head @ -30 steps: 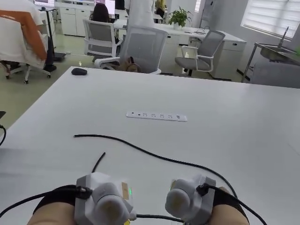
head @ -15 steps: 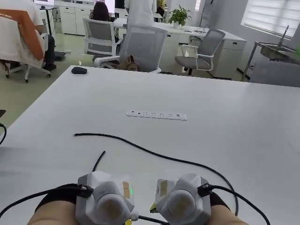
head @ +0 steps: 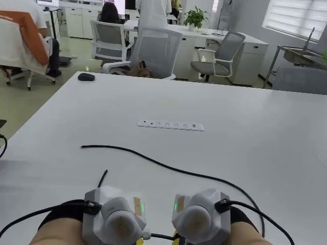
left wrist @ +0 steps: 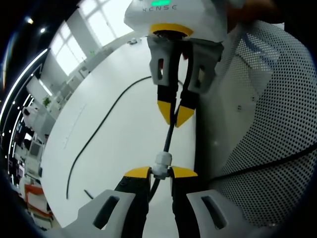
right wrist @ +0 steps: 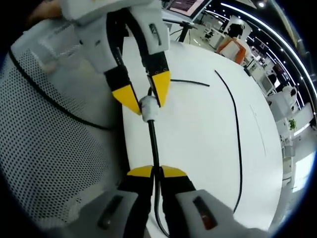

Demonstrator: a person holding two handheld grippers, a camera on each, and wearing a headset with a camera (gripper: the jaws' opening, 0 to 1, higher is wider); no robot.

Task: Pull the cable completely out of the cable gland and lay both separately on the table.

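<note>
Your left tool [left wrist: 160, 173] clamps the white cable gland [left wrist: 161, 163]; your right tool [right wrist: 157, 172], just beside it, pinches the black cable [right wrist: 153, 144] running through.

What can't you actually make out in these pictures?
- Left gripper view: how much cable remains inside the gland, covered by the gland and left tongs.
- Head view: the gripping point, under the tongs' own white bodies and the bottom edge.
- Head view: power strip lettering, too small.

Looks smooth and matt on the white table [head: 230, 102]; black, faintly glossy and rubbery on the cable [head: 153, 161]; pale smooth plastic on the cable gland [left wrist: 162, 163]; matt yellow at the tips of the left gripper [left wrist: 161, 173].
</note>
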